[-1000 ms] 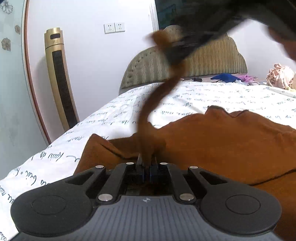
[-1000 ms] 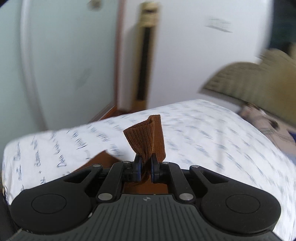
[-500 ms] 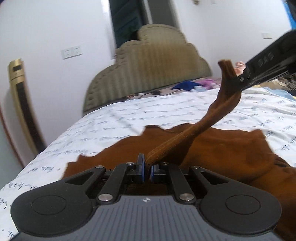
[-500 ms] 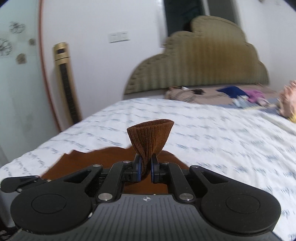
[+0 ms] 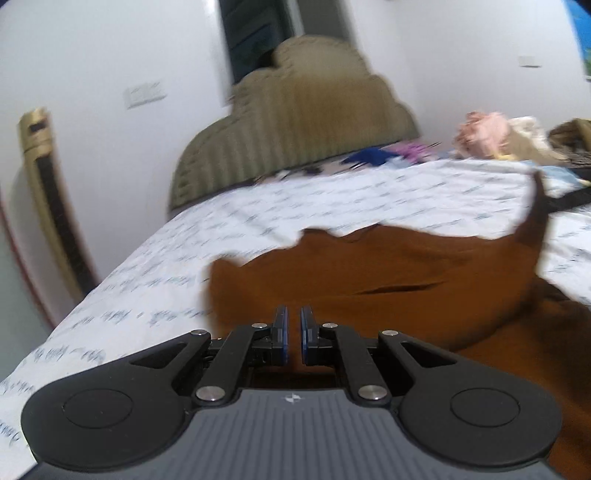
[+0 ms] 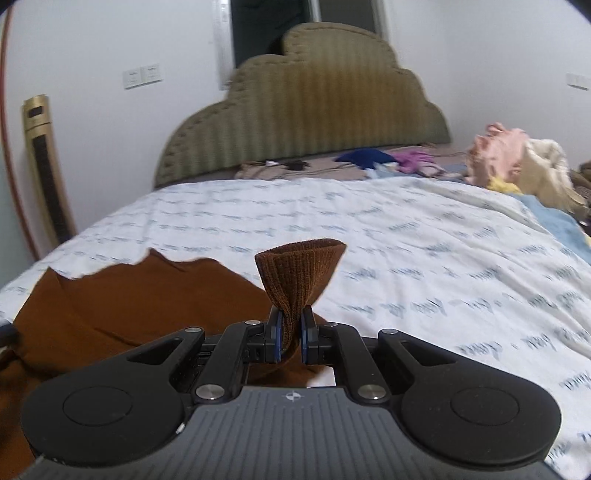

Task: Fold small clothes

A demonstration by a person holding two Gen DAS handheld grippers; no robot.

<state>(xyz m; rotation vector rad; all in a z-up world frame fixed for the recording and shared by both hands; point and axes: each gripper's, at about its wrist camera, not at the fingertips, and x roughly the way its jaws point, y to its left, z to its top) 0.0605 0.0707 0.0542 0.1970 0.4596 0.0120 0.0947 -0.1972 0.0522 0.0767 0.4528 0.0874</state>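
The right gripper [image 6: 291, 334] is clenched on the ribbed cuff [image 6: 301, 273] of the brown garment [image 6: 122, 306], which lies spread on the bed [image 6: 406, 236] ahead-left of its fingers. The left gripper [image 5: 291, 334] is nearly closed with nothing visibly between its fingers. With one end loose, the fold may drag crooked.

A: What is installed along the far wall?

B: A scalloped olive headboard [image 6: 303, 107] is fitted behind the bed [image 6: 406, 236]; a dark opening [image 6: 266, 26] is seen above it.

A: And at the left?

B: A gold tower fan [image 6: 46, 170] is stood against the white wall [image 6: 92, 44], below twin switch plates [image 6: 142, 75].
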